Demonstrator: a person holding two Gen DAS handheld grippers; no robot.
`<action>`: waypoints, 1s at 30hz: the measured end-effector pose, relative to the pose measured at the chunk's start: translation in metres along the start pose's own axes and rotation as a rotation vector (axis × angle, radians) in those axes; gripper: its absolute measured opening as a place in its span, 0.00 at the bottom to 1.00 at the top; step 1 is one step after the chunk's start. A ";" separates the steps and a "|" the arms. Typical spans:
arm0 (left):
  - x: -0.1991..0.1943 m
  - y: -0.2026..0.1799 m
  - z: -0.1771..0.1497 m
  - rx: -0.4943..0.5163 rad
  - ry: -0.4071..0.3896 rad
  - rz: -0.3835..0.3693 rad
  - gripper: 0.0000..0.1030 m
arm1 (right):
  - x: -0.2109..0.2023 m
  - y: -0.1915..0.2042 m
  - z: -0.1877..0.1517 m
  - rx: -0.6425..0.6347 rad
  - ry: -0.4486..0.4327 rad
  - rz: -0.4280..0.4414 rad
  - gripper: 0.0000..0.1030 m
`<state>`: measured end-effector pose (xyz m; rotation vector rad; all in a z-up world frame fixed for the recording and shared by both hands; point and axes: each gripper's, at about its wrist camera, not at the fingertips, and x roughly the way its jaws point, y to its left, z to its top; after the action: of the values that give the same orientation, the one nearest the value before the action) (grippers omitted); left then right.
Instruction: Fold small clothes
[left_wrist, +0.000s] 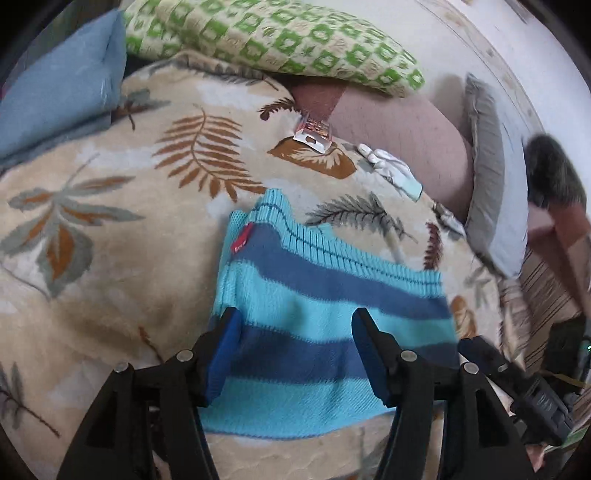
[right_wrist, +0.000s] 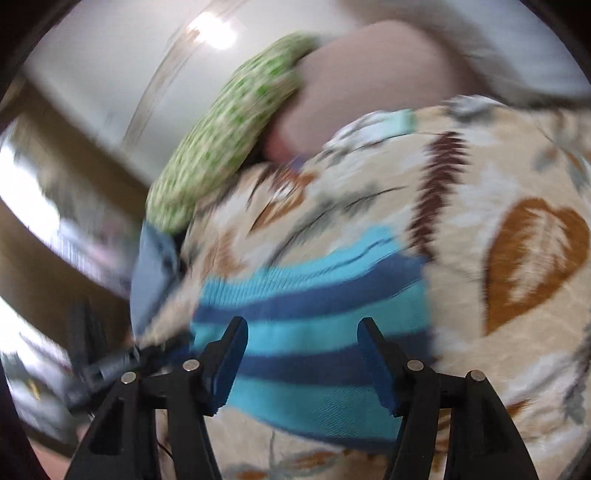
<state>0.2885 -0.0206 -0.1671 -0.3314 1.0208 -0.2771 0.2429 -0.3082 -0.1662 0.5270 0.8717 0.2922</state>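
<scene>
Left wrist view first: the left gripper (left_wrist: 293, 332) has its blue-padded fingers spread wide, nothing clamped between them, sitting low in the frame right over the striped knit sweater (left_wrist: 314, 295). That little sweater, light and dark blue bands with a ribbed turquoise hem and a small red tag (left_wrist: 242, 240), lies flat in the lower middle on the leaf-print blanket (left_wrist: 110, 221). Up top there's a green-and-cream patterned pillow (left_wrist: 280, 40), a blue cushion (left_wrist: 62, 77) in the upper left, and a grey-edged pillow (left_wrist: 491, 184) on the right. A small white sock-looking thing (left_wrist: 391, 168) lies on the blanket right of centre, well apart from the sweater. The other gripper's black body pokes in at the lower right.

Right wrist view is pretty smeared. The right gripper (right_wrist: 303, 334) is also wide open and holding nothing, fingers over the near part of the same sweater (right_wrist: 314, 332), which sits lower centre on the blanket (right_wrist: 517, 350). Green pillow (right_wrist: 229, 140) runs diagonally upper left, blue cushion (right_wrist: 155, 273) just below it.
</scene>
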 end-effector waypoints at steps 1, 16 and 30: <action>0.000 0.000 -0.003 0.010 0.005 0.017 0.61 | 0.008 0.013 -0.008 -0.064 0.030 -0.044 0.56; -0.003 0.061 -0.008 -0.178 0.012 -0.027 0.59 | 0.015 0.018 -0.064 -0.122 0.193 -0.240 0.31; 0.012 -0.006 -0.026 0.237 0.016 0.239 0.63 | 0.052 0.059 -0.068 -0.278 0.181 -0.101 0.34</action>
<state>0.2718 -0.0346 -0.1863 0.0086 1.0208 -0.1821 0.2201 -0.2142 -0.2036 0.1994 1.0110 0.3664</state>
